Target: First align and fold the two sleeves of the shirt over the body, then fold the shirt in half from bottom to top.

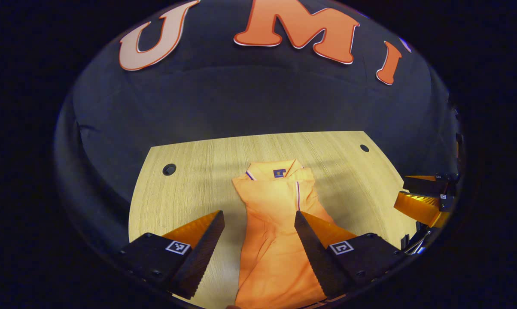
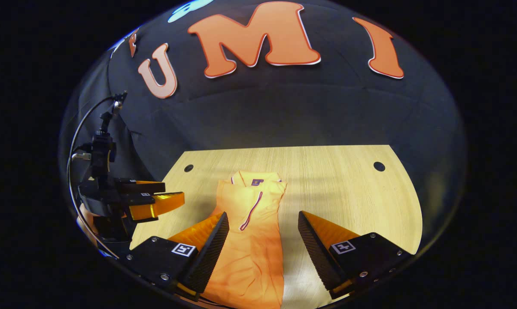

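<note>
The worktop (image 1: 190,189) was pale wood grain, with a round hole near each far corner, one hole (image 1: 169,169) at the far left and another hole (image 1: 364,148) at the far right in the left gripper view. The black booth wall (image 1: 258,103) rose behind its far edge.

The shirt (image 1: 275,240) lay flat on the worktop as a long narrow strip, running from the near edge toward the middle, well short of the far edge. Both sleeves were already folded in over the body; the bottom half was not yet folded up. Its collar (image 1: 272,169) pointed at the far edge, with a dark label inside it. A thin dark trim line ran down the folded-over sleeve.

The left gripper (image 1: 258,219) hung above the near part of the shirt, jaws spread wide, one finger on each side of the strip, gripping nothing. Whether its tips touched the cloth could not be told.

The right gripper (image 2: 263,221) was likewise spread wide and empty in its own view, its left finger over the shirt's edge, its right finger over bare worktop.

In the right gripper view the left gripper showed at the worktop's left edge, with a cable (image 2: 76,141) looping up from it. In the left gripper view the right gripper showed beyond the worktop's right edge.
</note>
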Available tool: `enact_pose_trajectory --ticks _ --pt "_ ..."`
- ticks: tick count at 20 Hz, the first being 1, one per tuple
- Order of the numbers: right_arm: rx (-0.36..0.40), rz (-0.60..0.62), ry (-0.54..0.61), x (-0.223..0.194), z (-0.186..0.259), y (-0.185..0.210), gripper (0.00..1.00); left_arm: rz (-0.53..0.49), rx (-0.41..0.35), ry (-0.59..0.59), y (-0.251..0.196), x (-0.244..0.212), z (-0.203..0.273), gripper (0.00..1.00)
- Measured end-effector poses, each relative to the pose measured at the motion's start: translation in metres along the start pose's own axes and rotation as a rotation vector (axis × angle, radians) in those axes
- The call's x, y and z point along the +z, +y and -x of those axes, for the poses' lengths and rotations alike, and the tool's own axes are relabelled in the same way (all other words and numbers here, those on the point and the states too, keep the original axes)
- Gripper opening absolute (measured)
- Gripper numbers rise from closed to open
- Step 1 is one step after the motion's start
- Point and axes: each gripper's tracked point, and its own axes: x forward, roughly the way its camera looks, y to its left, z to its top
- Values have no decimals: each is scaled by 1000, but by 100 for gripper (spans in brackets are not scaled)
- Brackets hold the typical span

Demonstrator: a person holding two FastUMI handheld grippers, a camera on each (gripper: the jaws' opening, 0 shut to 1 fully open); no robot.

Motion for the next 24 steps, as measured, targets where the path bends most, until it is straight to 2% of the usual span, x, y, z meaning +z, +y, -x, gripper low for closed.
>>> enact_pose_trajectory --ticks 4,9,14,16,20,24 --pt "-5 26 71 -31 -11 13 99 23 15 28 23 -32 8 100" --pt "-50 30 157 -78 -10 11 99 27 24 59 36 -75 23 98" --pt "-76 25 325 -158 3 14 99 24 5 139 29 -141 38 95" --pt "-82 24 390 -194 13 14 99 35 8 182 26 -171 45 98" --pt "-98 -11 512 -255 34 12 99 86 26 256 23 -224 55 98" --pt "-123 -14 611 -304 52 7 99 146 6 383 9 -290 66 98"
